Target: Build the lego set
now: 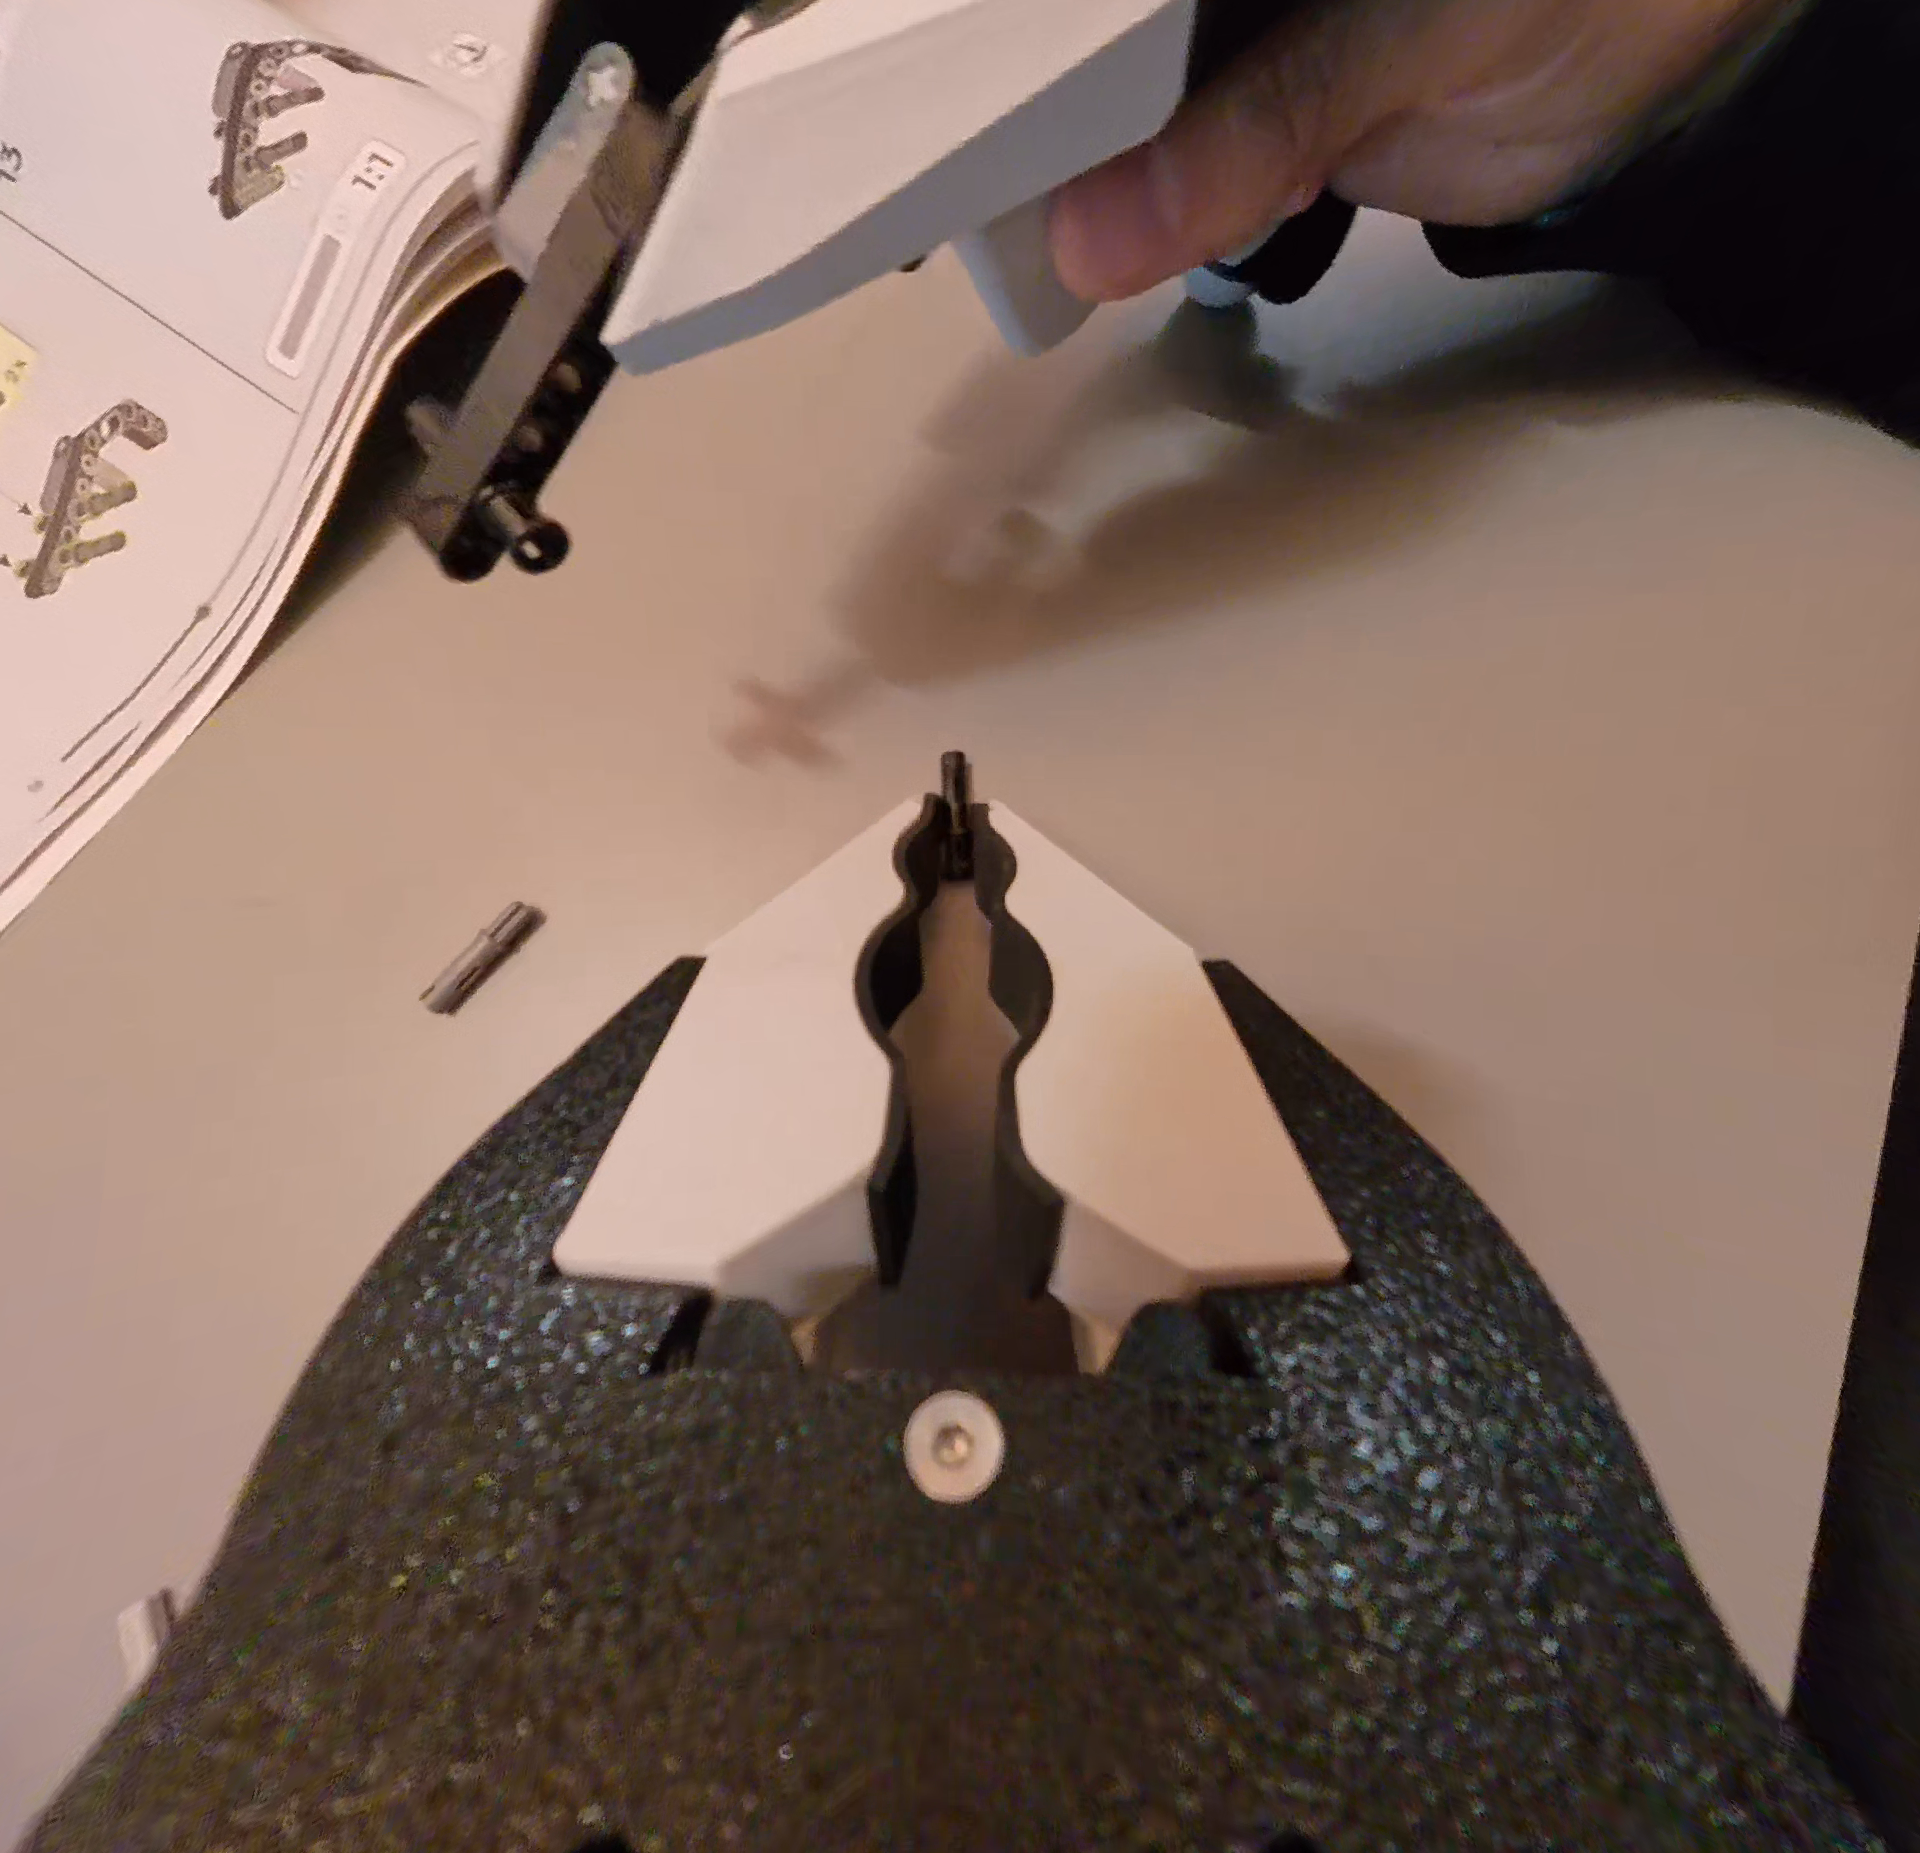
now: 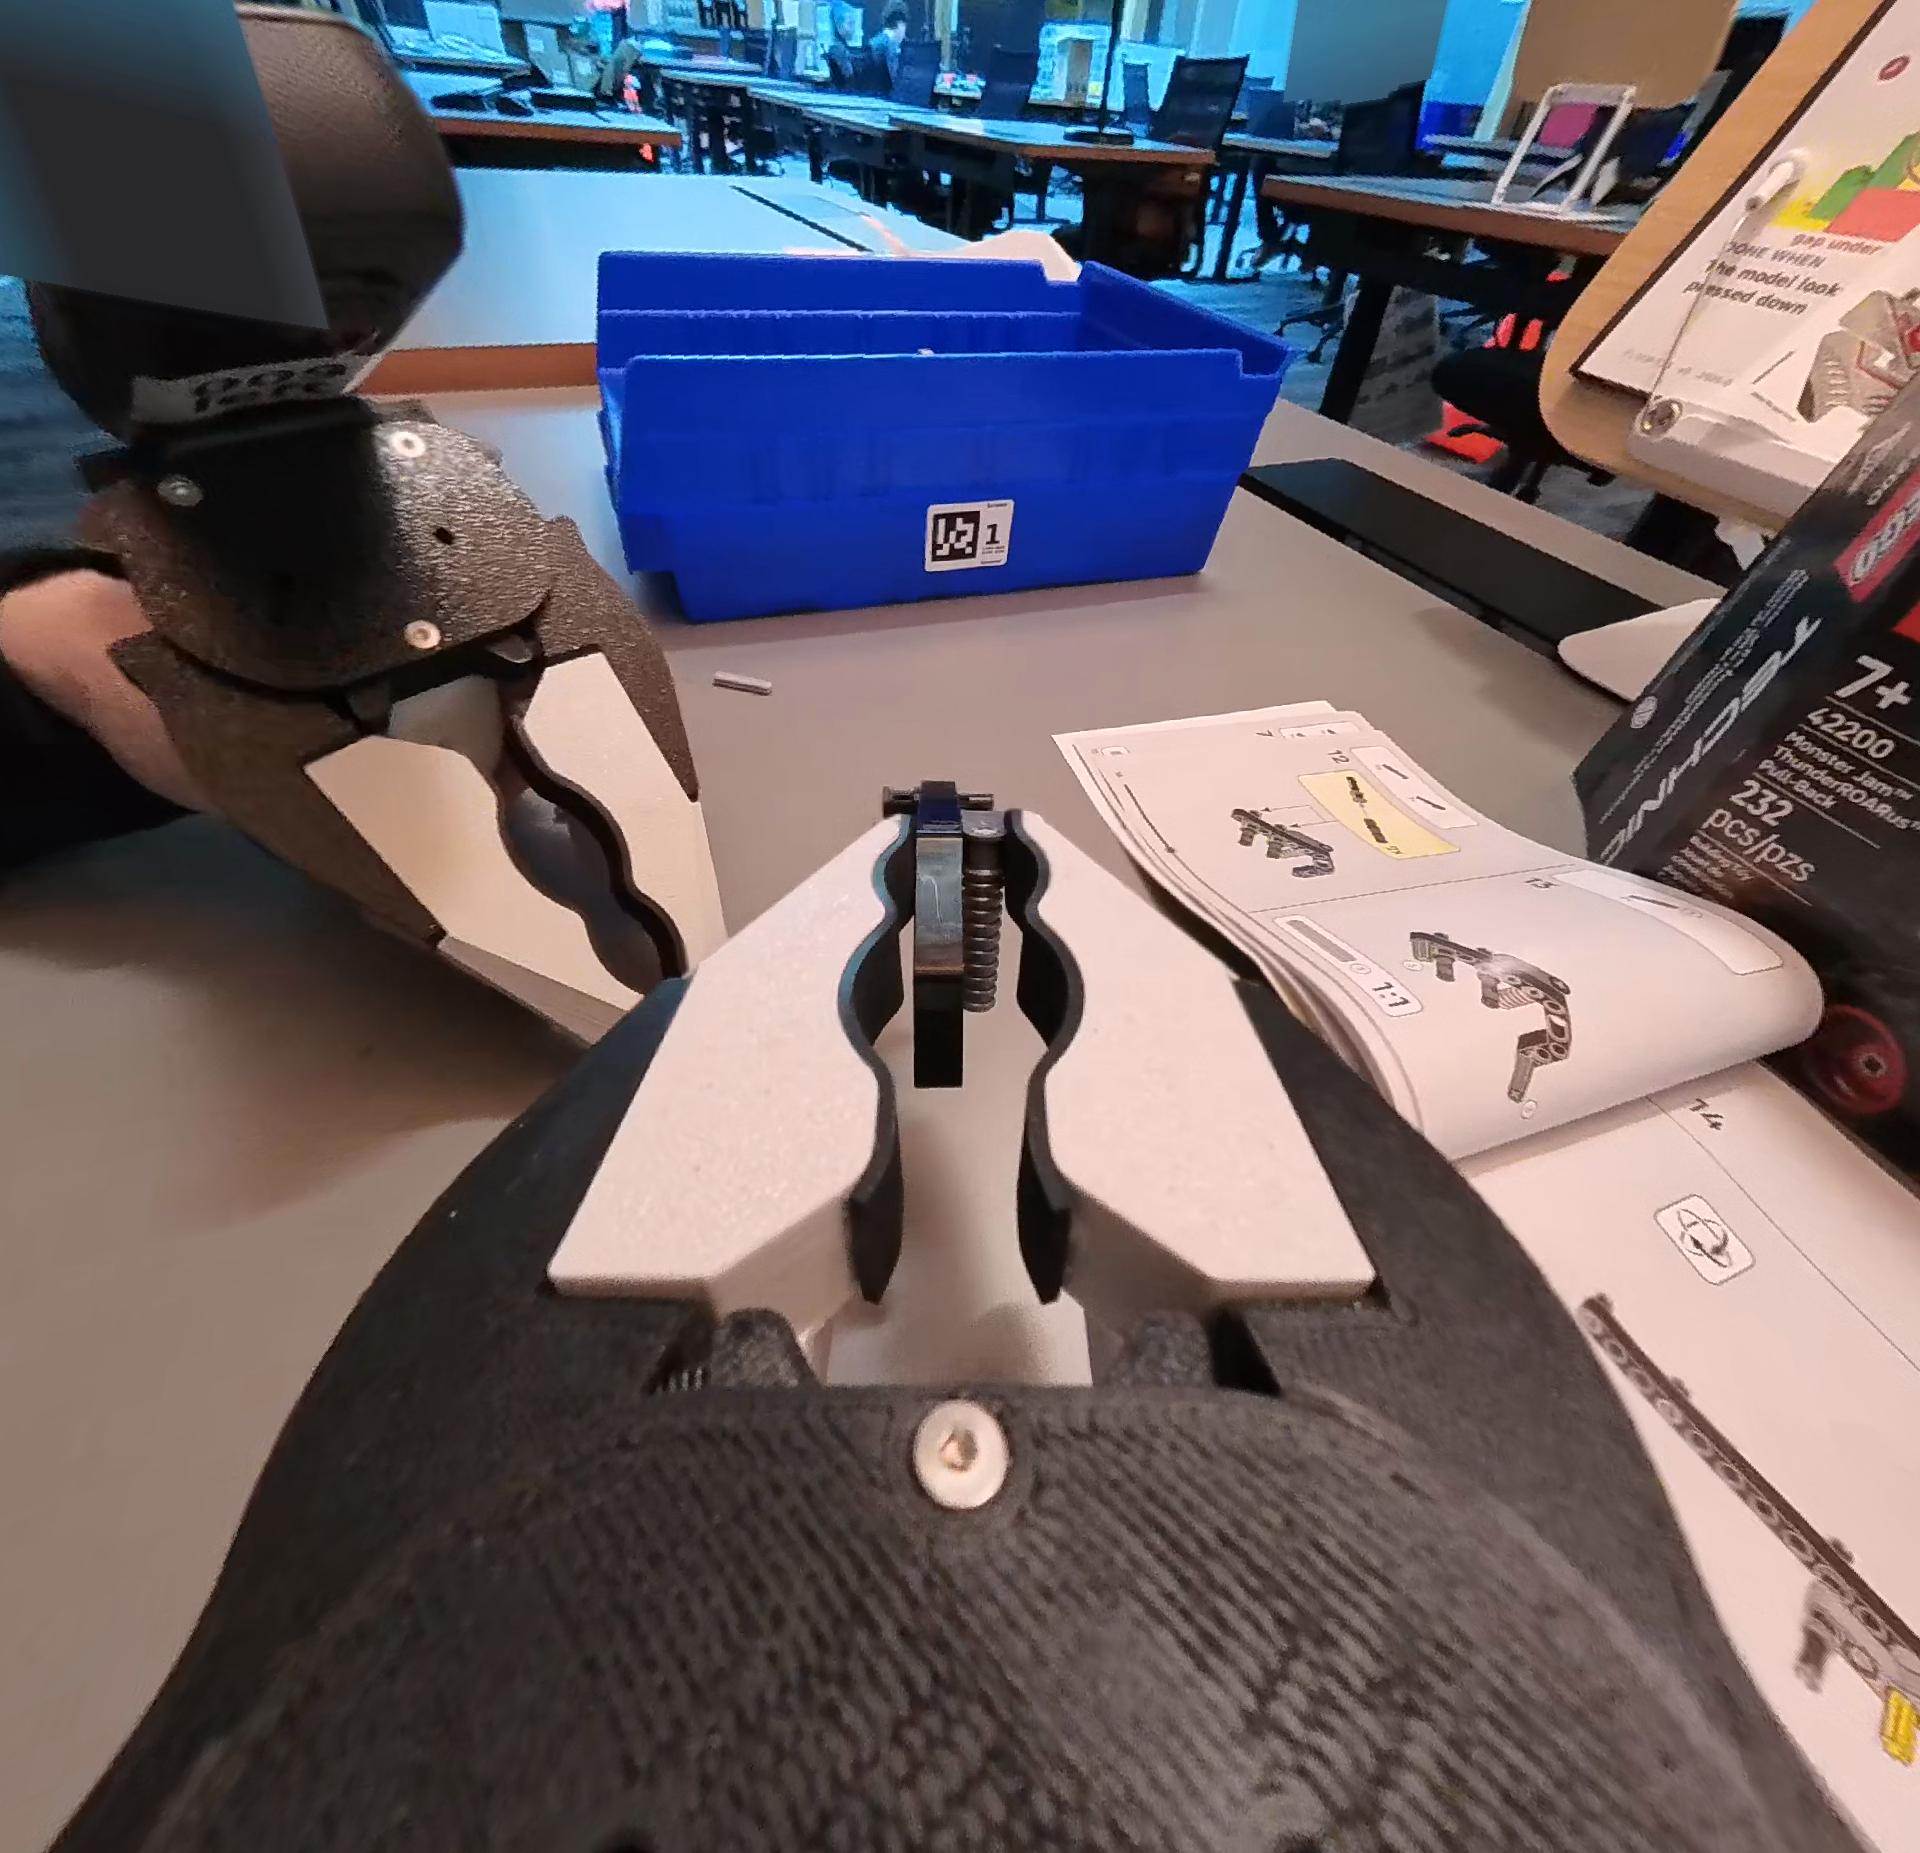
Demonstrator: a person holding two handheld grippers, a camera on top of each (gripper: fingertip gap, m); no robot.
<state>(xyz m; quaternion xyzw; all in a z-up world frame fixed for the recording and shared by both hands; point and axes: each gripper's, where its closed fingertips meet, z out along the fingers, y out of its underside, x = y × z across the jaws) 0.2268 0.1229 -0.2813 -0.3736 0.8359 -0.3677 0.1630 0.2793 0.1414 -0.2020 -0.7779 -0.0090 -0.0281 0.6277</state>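
In the left wrist view, the left tool (image 1: 954, 816) pinches a small black pin (image 1: 953, 777) at its tips, low over the grey table (image 1: 1351, 764). At ten o'clock the right tool (image 1: 582, 276) carries a black beam assembly (image 1: 509, 494) beside the open instruction booklet (image 1: 156, 349). A loose grey pin (image 1: 480, 956) lies at nine o'clock.

In the right wrist view, the right tool (image 2: 948, 827) is pressed onto the black beam assembly (image 2: 940, 910). A blue bin (image 2: 914, 432) stands at twelve o'clock.

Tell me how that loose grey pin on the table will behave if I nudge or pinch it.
The grey pin is a short round cylinder lying on its side on the smooth table, so it will probably roll. It looks tiny and light, likely to skid or slip from wide fingers.
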